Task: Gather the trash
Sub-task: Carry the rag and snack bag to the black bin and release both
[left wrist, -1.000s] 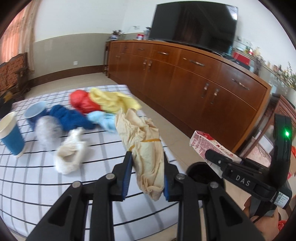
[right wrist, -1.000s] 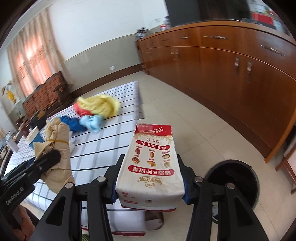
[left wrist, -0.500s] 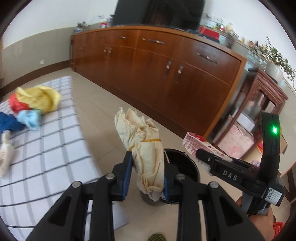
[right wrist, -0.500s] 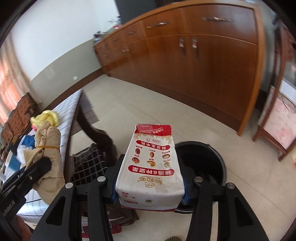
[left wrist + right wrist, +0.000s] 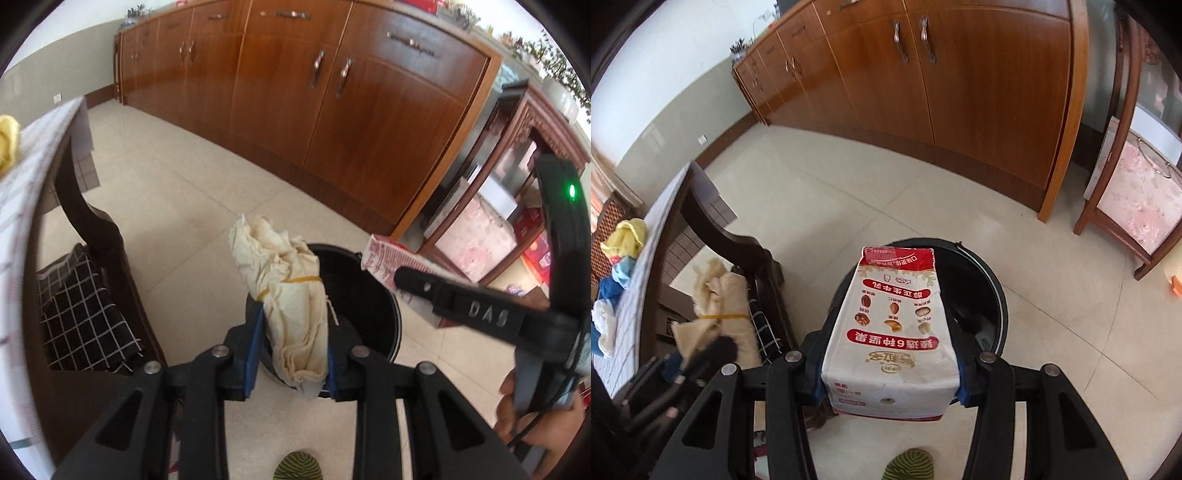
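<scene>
My left gripper (image 5: 293, 354) is shut on a cream cloth bundle (image 5: 291, 295) tied with a yellow rubber band, held above the near rim of a black round trash bin (image 5: 373, 295) on the floor. My right gripper (image 5: 890, 373) is shut on a red-and-white milk carton (image 5: 892, 328), held over the left part of the same bin (image 5: 979, 291). The right gripper and the carton (image 5: 391, 258) also show at the right of the left wrist view. The cloth bundle (image 5: 724, 306) shows at the left of the right wrist view.
A long wooden sideboard (image 5: 332, 92) runs along the back. A table with a checked cloth (image 5: 639, 258) and coloured rags (image 5: 624, 240) is at the left, with a dark wooden chair (image 5: 92, 280) beside it. A carved stand (image 5: 1137, 192) is at the right. A striped slipper toe (image 5: 910, 463) is below.
Both grippers have swung away from the table to the right and tilted down toward the floor. The bin has come close beneath them. Both still hold their items.
</scene>
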Motion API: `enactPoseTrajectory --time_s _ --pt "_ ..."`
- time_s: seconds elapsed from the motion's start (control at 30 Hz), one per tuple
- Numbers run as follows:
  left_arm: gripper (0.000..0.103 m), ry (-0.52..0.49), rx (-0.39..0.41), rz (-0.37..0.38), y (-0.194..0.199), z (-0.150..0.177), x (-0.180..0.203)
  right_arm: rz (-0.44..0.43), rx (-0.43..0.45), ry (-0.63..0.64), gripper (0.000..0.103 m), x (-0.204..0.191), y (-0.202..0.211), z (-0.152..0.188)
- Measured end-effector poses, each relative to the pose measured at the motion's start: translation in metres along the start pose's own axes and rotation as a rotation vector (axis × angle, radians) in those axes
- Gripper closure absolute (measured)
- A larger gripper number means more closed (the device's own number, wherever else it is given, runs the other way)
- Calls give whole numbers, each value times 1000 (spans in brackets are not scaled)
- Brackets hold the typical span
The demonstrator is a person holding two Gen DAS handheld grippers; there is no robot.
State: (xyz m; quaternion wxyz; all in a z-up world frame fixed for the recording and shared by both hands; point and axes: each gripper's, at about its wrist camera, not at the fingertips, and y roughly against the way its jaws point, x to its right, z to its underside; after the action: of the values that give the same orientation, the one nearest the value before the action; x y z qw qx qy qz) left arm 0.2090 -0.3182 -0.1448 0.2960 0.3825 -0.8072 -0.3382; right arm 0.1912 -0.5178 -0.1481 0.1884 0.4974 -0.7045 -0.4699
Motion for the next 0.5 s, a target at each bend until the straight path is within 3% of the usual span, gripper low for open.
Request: enactPoseTrajectory --time_s 0.33,0.5 --pt "73 39 -112 20 -59 7 7 17 -136 -33 50 27 -58 -19" --pt "65 46 -174 32 -82 6 11 10 -166 -54 50 32 -73 -23"
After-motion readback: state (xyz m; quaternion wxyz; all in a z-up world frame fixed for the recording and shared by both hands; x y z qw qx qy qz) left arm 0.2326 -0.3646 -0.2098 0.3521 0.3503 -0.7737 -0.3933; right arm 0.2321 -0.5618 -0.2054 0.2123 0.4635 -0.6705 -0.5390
